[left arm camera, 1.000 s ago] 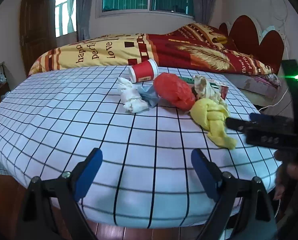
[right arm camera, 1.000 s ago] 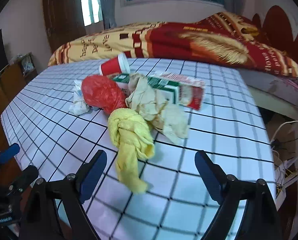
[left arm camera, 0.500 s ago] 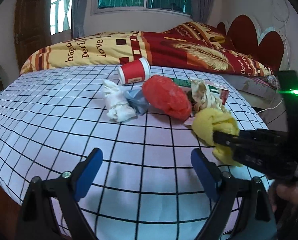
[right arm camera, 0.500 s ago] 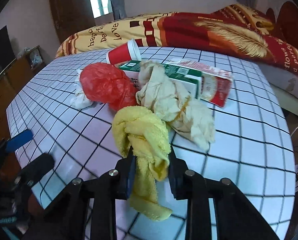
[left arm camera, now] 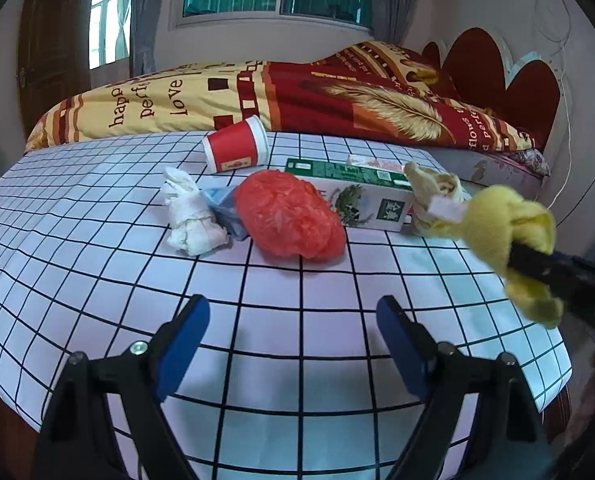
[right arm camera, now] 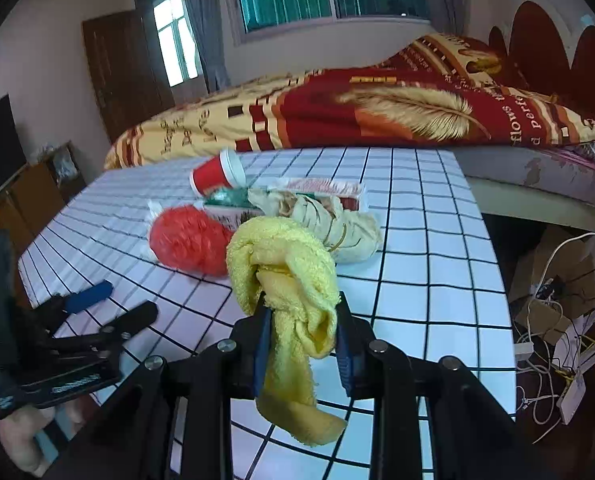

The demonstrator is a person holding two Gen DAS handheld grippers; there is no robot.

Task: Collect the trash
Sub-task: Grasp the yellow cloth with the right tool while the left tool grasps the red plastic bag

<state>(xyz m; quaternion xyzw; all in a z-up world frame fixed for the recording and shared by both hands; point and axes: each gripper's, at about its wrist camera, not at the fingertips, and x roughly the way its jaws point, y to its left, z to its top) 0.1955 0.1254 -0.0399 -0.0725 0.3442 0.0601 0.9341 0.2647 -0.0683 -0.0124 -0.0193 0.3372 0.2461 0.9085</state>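
Note:
My right gripper (right arm camera: 302, 312) is shut on a knotted yellow cloth (right arm camera: 281, 256), which hangs lifted off the checked table (right arm camera: 437, 240). In the left wrist view the same yellow cloth (left arm camera: 501, 216) sits at the right with the right gripper (left arm camera: 515, 250) pinching it. My left gripper (left arm camera: 293, 312) hovers over the table's near side, its jaws wide and closing, with nothing between them. Ahead of it lie a red plastic bag (left arm camera: 289, 220), a white tissue wad (left arm camera: 189, 216), a blue-grey scrap (left arm camera: 225, 204), a tipped red cup (left arm camera: 235, 150), a green carton (left arm camera: 361, 196) and a beige crumpled cloth (left arm camera: 429, 188).
A bed with a red and yellow blanket (left arm camera: 337, 100) runs behind the table. The table's right edge drops to a floor with cables and a power strip (right arm camera: 557, 340). A wooden cabinet (right arm camera: 37, 188) stands at the left. A hand (right arm camera: 25, 444) holds the left gripper.
The right gripper's jaws closed on the yellow cloth and raised it off the table. The left gripper drifted across the table, so the trash pile now sits more centrally ahead of it.

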